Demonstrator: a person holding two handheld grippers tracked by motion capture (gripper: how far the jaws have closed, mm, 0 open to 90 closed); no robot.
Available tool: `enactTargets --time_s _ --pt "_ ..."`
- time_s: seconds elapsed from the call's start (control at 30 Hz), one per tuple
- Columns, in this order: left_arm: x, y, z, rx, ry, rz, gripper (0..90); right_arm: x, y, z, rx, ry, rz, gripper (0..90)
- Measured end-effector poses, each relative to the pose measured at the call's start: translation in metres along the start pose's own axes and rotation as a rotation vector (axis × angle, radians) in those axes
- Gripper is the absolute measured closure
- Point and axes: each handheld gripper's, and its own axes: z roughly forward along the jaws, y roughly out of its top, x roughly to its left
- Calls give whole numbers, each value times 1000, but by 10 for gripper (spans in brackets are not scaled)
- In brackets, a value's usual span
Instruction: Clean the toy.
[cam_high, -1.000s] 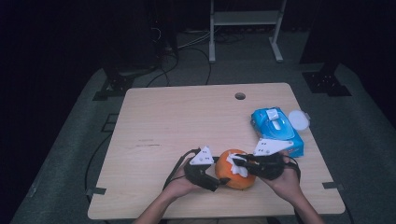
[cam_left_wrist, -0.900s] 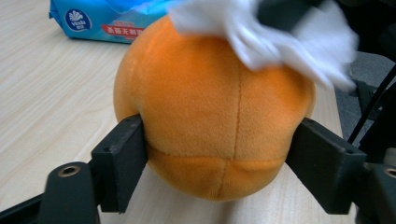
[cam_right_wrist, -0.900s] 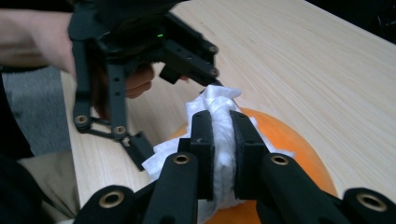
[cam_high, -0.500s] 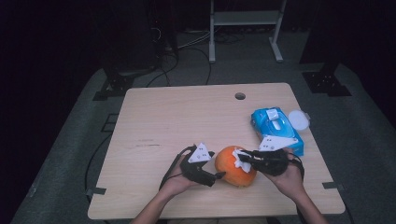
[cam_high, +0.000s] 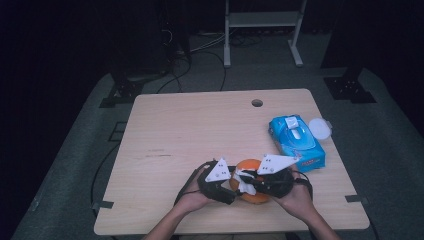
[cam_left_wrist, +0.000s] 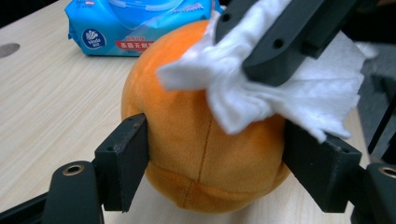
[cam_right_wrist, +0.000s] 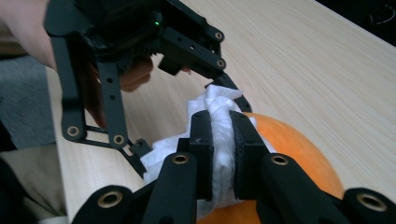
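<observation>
An orange plush ball (cam_high: 254, 194) rests on the table near the front edge. My left gripper (cam_high: 227, 190) has it between its jaws, which have just been closing. In the left gripper view both pads (cam_left_wrist: 125, 161) press the ball's (cam_left_wrist: 187, 140) sides. My right gripper (cam_right_wrist: 220, 140) is shut on a crumpled white wipe (cam_right_wrist: 218, 105) and holds it against the top of the ball (cam_right_wrist: 289, 144). From the left gripper view the wipe (cam_left_wrist: 303, 98) drapes over the ball's upper right under the right gripper's black jaws.
A blue pack of wet wipes (cam_high: 297, 142) lies at the table's right edge, with a round white lid (cam_high: 320, 128) beside it. A small hole (cam_high: 257, 103) sits near the wooden table's (cam_high: 200, 125) far edge. Dark stands and cables lie on the floor beyond.
The right gripper has slid the wipe slightly leftward over the ball. The left jaws have drawn in against the ball's sides. The left hand has stayed where it was.
</observation>
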Motion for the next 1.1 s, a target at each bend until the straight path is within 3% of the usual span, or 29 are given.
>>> enactTargets --time_s 0.17,0.27,0.3,0.37,0.43,0.47,0.5,0.53,0.6,0.77,0.8,0.87,0.97,1.0,1.03,1.07,1.1 --pt "8 -9 0 25 -5 -37 259 -16 -6 -8 12 -55 17 801" --pt "12 -15 0 27 -14 -68 232 -38 -23 -17 16 -71 112 800" --pt "13 -15 -1 31 -18 -79 232 -38 -23 -17 16 -71 112 800" --pt "15 -13 -2 36 -34 -93 150 -40 -29 -15 14 -57 131 800" --pt "14 -10 -4 10 -42 -106 129 -36 -28 -12 15 -55 130 799" --pt "13 -9 -4 -5 -51 -112 103 -32 -26 -8 1 -18 140 799" --pt "11 -7 -3 -11 -48 -112 103 -32 -26 -8 1 -18 140 799" --pt "9 -5 -2 3 -39 -94 101 -23 -22 -2 -4 11 124 799" --pt "10 -10 -1 13 -28 -73 127 -19 -20 0 -2 7 97 800" --pt "22 -20 -5 17 -43 -125 161 -27 -23 -3 9 -21 98 799" --pt "24 -21 -7 19 -45 -132 163 -35 -29 -6 8 -22 137 795" --pt "23 -18 -8 4 -48 -119 162 -39 -33 -6 6 -9 169 796" --pt "18 -10 -10 -51 -36 -80 152 -35 -31 -5 0 -18 152 801" --pt "16 -6 -9 -72 -40 -71 152 -33 -29 -4 -7 2 155 802" --pt "16 -6 -9 -72 -40 -71 152 -33 -29 -4 -7 2 155 802" --pt "14 -5 -6 -45 -35 -42 153 -26 -25 0 -21 31 141 802" --pt "13 -7 -4 -26 -26 -23 162 -22 -22 2 -14 31 118 803"
